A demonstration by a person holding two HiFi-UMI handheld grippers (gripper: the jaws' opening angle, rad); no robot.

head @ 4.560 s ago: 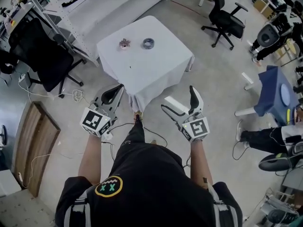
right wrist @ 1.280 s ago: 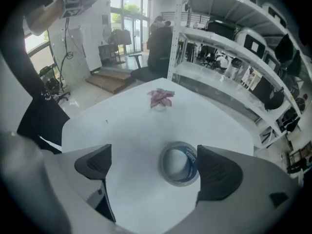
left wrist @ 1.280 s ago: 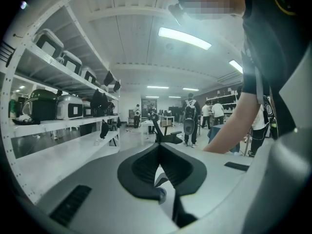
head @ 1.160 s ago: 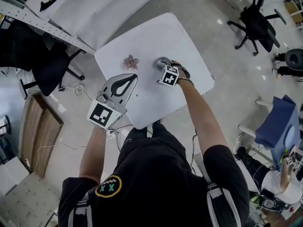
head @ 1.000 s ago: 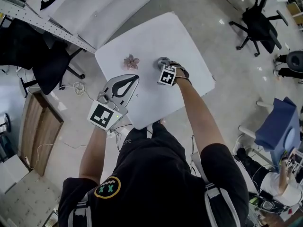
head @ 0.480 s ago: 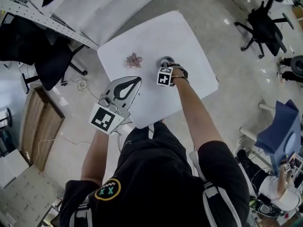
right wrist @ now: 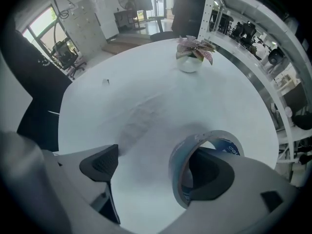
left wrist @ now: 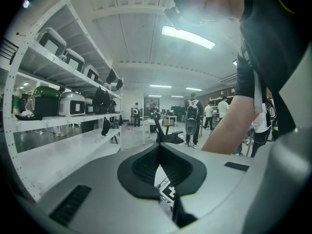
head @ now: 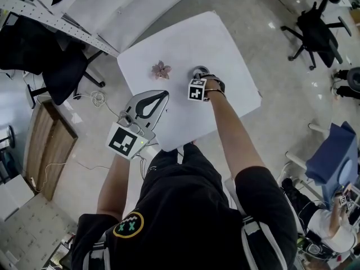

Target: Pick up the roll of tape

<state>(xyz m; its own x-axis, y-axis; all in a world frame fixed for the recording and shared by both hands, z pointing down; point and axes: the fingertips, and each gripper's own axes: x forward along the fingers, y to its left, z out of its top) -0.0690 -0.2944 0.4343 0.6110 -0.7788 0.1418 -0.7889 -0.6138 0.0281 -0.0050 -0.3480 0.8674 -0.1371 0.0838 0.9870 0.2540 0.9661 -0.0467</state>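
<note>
The roll of tape [right wrist: 181, 155] lies flat on the white table [head: 185, 38], a grey-blue ring with a blue inner label. My right gripper [right wrist: 156, 165] points straight down over it. One jaw stands inside the roll's hole; the other is outside on the table, a clear gap away from the roll's wall. The jaws are closing and neither pad presses on the roll. In the head view the roll [head: 198, 72] peeks out just beyond the right gripper [head: 200, 79]. My left gripper [head: 165, 94] hovers over the table's near left part with its tips together and nothing in it.
A small pink potted plant [head: 161, 70] stands left of the tape; it is also in the right gripper view [right wrist: 191, 52]. Black office chairs [head: 315, 32] [head: 50, 66] stand around the table. A long white shelf bench [head: 112, 10] runs behind it.
The person has stepped up to the table. The right gripper has come down onto the tape roll and sunk a little more in the last second. The left gripper has kept still.
</note>
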